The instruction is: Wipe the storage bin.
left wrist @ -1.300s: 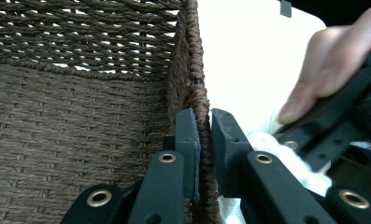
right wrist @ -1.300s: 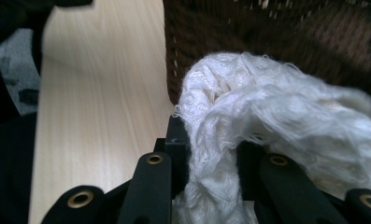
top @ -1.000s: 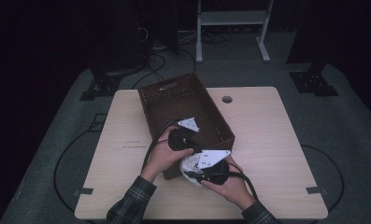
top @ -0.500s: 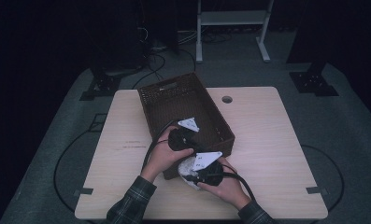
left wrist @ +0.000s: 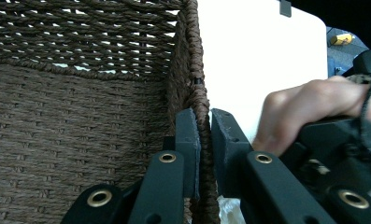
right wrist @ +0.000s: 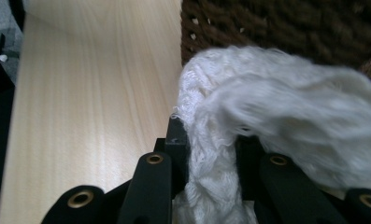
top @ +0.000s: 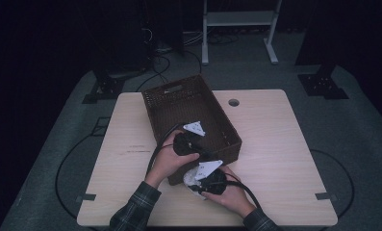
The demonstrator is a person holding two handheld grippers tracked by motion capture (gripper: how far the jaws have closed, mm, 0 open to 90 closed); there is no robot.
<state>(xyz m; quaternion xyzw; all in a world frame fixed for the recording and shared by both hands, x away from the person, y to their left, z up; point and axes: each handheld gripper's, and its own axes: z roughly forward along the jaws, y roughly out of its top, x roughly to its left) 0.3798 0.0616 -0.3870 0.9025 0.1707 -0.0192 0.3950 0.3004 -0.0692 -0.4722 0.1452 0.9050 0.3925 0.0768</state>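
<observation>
**Right tool sinks to the counter with the white cloth**

Down comes the right tool (top: 198, 179) since the earlier frame, lower and closer to the counter's near edge, and the white cloth (right wrist: 267, 121) has come with it. Jaws closed narrow on that cloth: in the right gripper view the fluffy white fabric is pinched between the two black jaws and bulges out above them, hard against the outside of the brown woven basket (top: 179, 103). From the high view the cloth (top: 192, 182) peeks out under the right hand, on the counter (top: 285, 139) just at the basket's near corner.

Left tool (top: 202, 150) hasn't budged. It's clamped on the basket's near wall; the left gripper view shows one jaw inside, one outside, the braided rim (left wrist: 198, 93) squeezed between them with barely a gap.

Basket sits slantwise in the counter's middle, its far end toward the far edge. Both hands close together at that near corner.
</observation>
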